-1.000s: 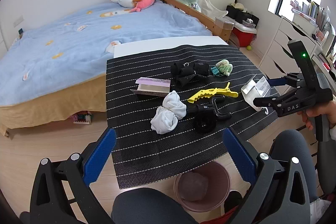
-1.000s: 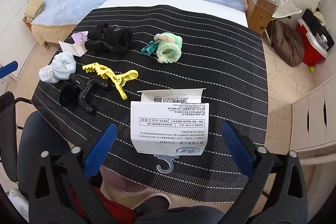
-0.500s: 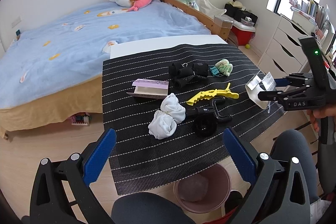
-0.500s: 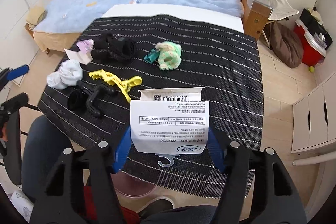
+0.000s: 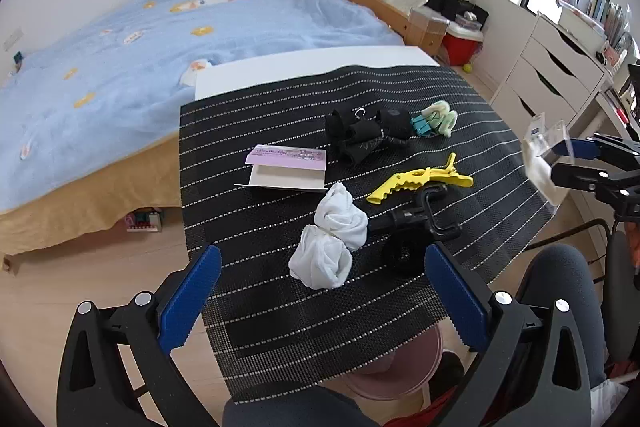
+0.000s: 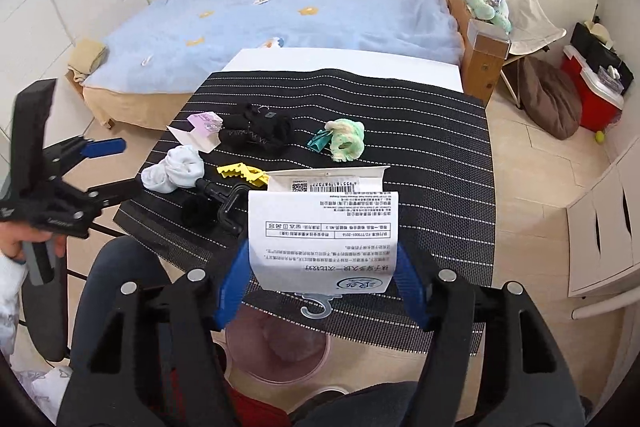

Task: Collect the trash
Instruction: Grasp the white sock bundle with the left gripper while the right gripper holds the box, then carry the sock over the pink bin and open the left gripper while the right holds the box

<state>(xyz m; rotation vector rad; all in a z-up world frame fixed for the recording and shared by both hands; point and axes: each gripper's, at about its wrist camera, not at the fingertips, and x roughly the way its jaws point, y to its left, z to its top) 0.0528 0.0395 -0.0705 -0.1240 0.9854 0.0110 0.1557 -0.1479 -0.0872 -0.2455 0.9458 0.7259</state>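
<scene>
Striped table point(image 5: 472, 99) beside the bed point(image 5: 200, 39); my right claw point(image 6: 320, 281) pinches the packet point(image 6: 324, 231) above the bin point(image 6: 280, 351); left claw point(image 5: 320, 301) spread.

Pink bin point(image 6: 276, 351): far half hidden behind striped mat point(image 6: 440, 155) edge and right gripper point(image 6: 320, 283), contents blurred. Package card point(image 6: 324, 231) print too small to read; its clear hook partly behind the card. Left view: right gripper cut off at 3 o'clock; bin mostly under mat.
</scene>
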